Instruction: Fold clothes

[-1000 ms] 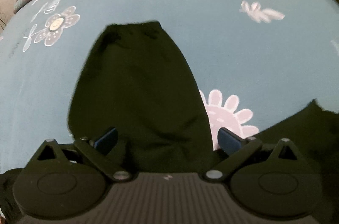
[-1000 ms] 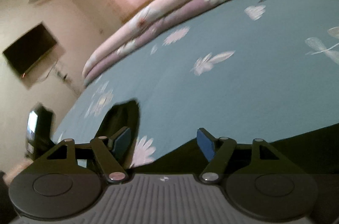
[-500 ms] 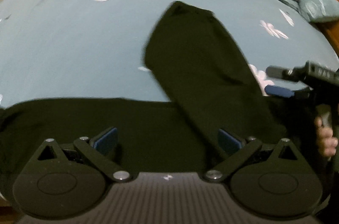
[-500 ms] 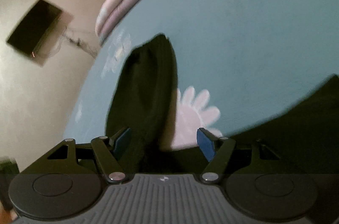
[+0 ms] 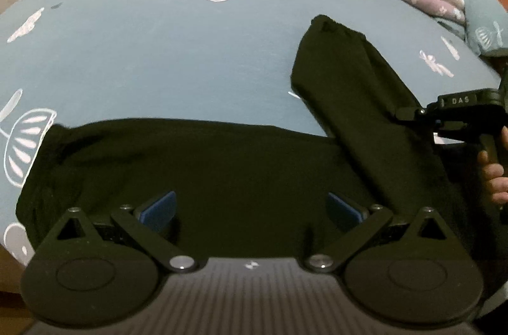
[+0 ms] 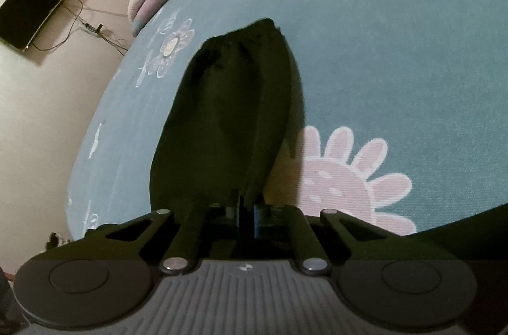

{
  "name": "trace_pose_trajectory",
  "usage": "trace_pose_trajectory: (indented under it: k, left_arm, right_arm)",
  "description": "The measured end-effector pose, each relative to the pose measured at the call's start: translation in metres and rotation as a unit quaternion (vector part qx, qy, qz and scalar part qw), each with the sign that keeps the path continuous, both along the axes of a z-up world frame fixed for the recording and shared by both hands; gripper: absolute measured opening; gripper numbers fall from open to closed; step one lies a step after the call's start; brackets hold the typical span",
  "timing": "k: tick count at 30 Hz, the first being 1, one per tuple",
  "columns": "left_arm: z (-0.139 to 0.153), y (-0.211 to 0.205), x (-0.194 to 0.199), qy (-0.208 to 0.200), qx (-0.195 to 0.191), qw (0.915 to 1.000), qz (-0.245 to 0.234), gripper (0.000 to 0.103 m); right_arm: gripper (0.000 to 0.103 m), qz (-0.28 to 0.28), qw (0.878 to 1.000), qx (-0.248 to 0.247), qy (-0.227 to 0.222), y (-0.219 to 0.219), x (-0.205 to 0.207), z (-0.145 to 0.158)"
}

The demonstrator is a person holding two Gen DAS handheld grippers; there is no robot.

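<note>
Right wrist view shows the right gripper point(image 6: 246, 216) with its jaws just closed, pinching the near end of the black garment's sleeve point(image 6: 228, 113), which runs up the bed point(image 6: 365, 33) away from its near edge. The left gripper point(image 5: 250, 208) hangs spread above the black garment point(image 5: 206, 163) spread along that edge. The pinch looks thin; lifting fast could slip the cloth free or drag the body into wrinkles.
</note>
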State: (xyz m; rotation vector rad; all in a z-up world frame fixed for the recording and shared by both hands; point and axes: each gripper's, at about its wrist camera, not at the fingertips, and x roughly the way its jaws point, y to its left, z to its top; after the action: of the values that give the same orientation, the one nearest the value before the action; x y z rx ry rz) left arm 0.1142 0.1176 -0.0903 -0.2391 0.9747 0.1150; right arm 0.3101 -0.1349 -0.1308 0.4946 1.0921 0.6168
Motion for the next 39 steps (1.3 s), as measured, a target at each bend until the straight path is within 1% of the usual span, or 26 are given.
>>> trace_pose_trajectory:
  k: [2,5,10,15,19,21,24,30,34,36,39]
  left_arm:
    - [0.002,0.008,-0.007,-0.007,-0.009,0.9999,0.005,0.101]
    - [0.004,0.019,-0.015,-0.018,-0.02,0.9995,0.014,0.101]
    - [0.007,0.034,-0.026,-0.031,-0.036,0.9986,0.024,0.101]
    - [0.011,0.057,-0.037,-0.045,-0.05,0.9964,0.051,0.101]
    - [0.01,0.076,-0.045,-0.05,-0.055,0.9942,0.078,0.101]
    - [0.008,0.085,-0.049,-0.051,-0.063,0.9928,0.089,0.101]
    - [0.006,0.095,-0.054,-0.055,-0.068,0.9908,0.104,0.101]
    - [0.006,0.102,-0.058,-0.056,-0.061,0.9901,0.113,0.101]
    - [0.005,0.1,-0.058,-0.058,-0.062,0.9902,0.111,0.101]
    - [0.004,0.097,-0.057,-0.056,-0.061,0.9905,0.109,0.101]
    - [0.004,0.093,-0.057,-0.054,-0.059,0.9911,0.106,0.101]
  right_arm:
    - [0.007,0.006,1.0,0.01,-0.009,0.0,-0.007,0.01]
    - [0.006,0.023,0.999,0.024,-0.026,0.012,-0.02,0.031]
    - [0.005,0.08,0.994,0.044,-0.052,0.052,-0.048,0.062]
    - [0.005,0.14,0.986,0.065,-0.059,0.093,-0.073,0.079]
    - [0.005,0.182,0.98,0.056,-0.053,0.126,-0.09,0.075]
    - [0.005,0.199,0.978,0.046,-0.047,0.14,-0.101,0.068]
    - [0.006,0.221,0.973,0.02,-0.056,0.157,-0.12,0.056]
    - [0.006,0.268,0.959,-0.031,-0.093,0.165,-0.162,0.039]
    - [0.005,0.297,0.949,-0.047,-0.099,0.167,-0.178,0.03]
    - [0.005,0.315,0.942,-0.056,-0.104,0.167,-0.185,0.028]
    - [0.006,0.324,0.938,-0.07,-0.104,0.166,-0.191,0.022]
